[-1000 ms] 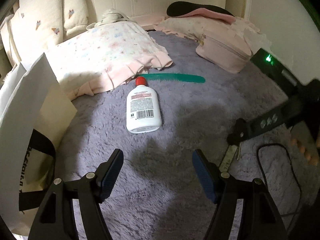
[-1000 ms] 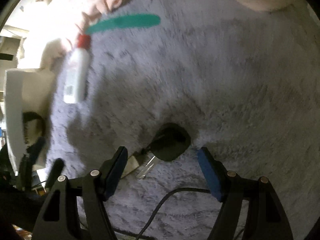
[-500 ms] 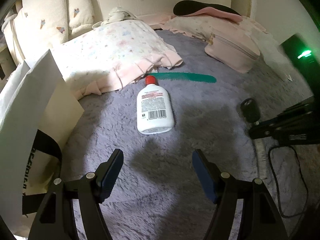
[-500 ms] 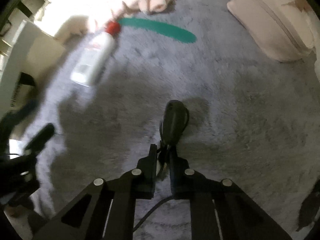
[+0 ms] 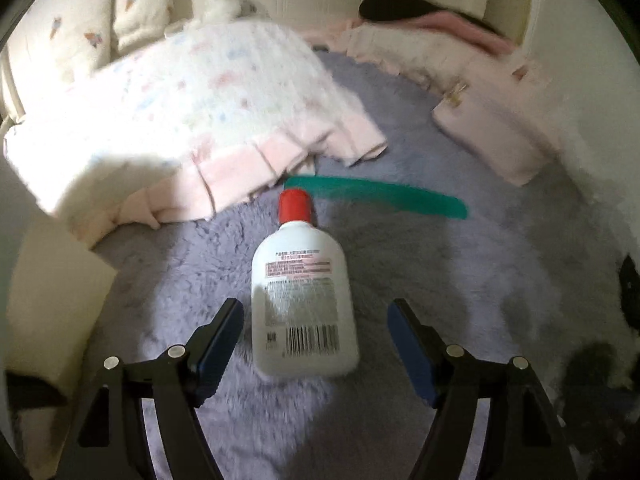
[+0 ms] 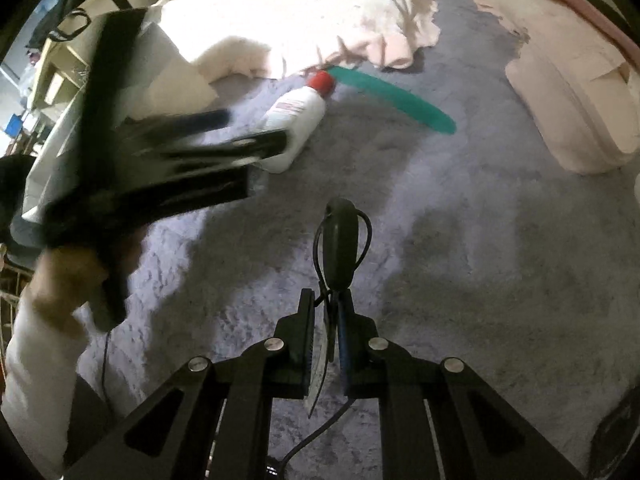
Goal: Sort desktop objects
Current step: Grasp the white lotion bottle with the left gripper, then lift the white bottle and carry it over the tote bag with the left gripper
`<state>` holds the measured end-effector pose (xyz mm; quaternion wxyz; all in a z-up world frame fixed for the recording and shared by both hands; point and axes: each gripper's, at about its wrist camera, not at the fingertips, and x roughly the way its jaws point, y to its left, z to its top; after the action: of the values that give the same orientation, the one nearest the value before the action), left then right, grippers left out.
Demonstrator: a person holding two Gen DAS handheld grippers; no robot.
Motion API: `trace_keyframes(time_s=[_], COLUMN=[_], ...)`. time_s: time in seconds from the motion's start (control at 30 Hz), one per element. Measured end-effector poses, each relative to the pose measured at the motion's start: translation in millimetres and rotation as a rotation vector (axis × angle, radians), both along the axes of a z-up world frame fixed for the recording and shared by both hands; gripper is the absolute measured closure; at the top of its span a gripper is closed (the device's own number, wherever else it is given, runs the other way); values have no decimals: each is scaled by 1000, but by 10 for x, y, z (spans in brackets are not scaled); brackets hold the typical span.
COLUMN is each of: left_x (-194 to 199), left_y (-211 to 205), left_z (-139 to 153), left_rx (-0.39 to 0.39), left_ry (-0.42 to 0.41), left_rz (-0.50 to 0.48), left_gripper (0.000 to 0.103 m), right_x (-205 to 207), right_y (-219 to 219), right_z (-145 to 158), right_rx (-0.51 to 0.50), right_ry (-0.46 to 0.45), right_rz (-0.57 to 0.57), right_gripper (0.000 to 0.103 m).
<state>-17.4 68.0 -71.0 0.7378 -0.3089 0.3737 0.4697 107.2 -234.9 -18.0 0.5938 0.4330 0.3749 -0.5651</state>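
Under both claws: a grey shaggy rug (image 5: 460, 280) carries everything, ringed beyond the claws by a flowered pillow (image 5: 192, 120) and a pink pouch (image 5: 492, 132)
Changed, left side: the white bottle (image 5: 302, 300), lying flat with its red cap pointing away, was well ahead of the left claw (image 5: 314, 340) a second ago and now has its base between the fingers
Changed, right side: the right claw (image 6: 325, 332), spread a second ago over the small dark gadget (image 6: 340, 244), has snapped together on its cord end, and the gadget now dangles just ahead of the tips, apparently clear of the rug
Meaning: one item looks picked and ready to carry; the bottle seems next
Left claw: spread and opening slightly, pads either side of the bottle, neither touching it
Right claw: pressed nearly together, pinching the gadget at its cord
Green comb (image 5: 380, 198): untouched beyond the bottle's cap, far ahead of both claws
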Motion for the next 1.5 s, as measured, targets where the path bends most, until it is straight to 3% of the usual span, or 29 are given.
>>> trace_keyframes(time_s=[0.17, 0.3, 0.33, 0.37, 0.5, 0.57, 0.63, 0.8, 1.0, 1.3, 1.5], left_x=[28, 20, 28, 28, -64, -109, -167, -396, -615, -1361, -1906], left_y=[199, 212, 218, 211, 116, -4, -134, -381, -932, -1218, -1211], left_z=[-288, -291, -293, -276, -196, -120, 18, 466, 988, 1754, 1985], left_rx=[-81, -76, -71, -53, -40, -15, 18, 55, 98, 183, 209], left_ry=[42, 18, 19, 12, -29, 0, 34, 1, 59, 94, 159], left_rz=[22, 25, 19, 14, 10, -7, -24, 2, 7, 124, 206], left_gripper=[31, 31, 33, 43, 44, 44, 44, 44, 43, 43, 43], right_x=[63, 113, 131, 149, 183, 148, 92, -18, 158, 918, 1611], right_y=[-23, -32, -35, -26, 16, 10, -1, -33, 22, -34, -334], right_z=[-20, -2, 15, 37, 101, 107, 123, 203, 401, 1060, 1346], right_rx=[-10, -7, -10, -16, -22, -23, -28, -55, -108, -257, -324], right_ry=[21, 13, 8, 5, -8, -25, -17, -16, -5, -37, -52], right_rz=[35, 54, 62, 67, 83, 79, 66, 35, 102, 295, 383], right_gripper=[92, 92, 92, 92, 92, 92, 92, 92, 92, 92, 92])
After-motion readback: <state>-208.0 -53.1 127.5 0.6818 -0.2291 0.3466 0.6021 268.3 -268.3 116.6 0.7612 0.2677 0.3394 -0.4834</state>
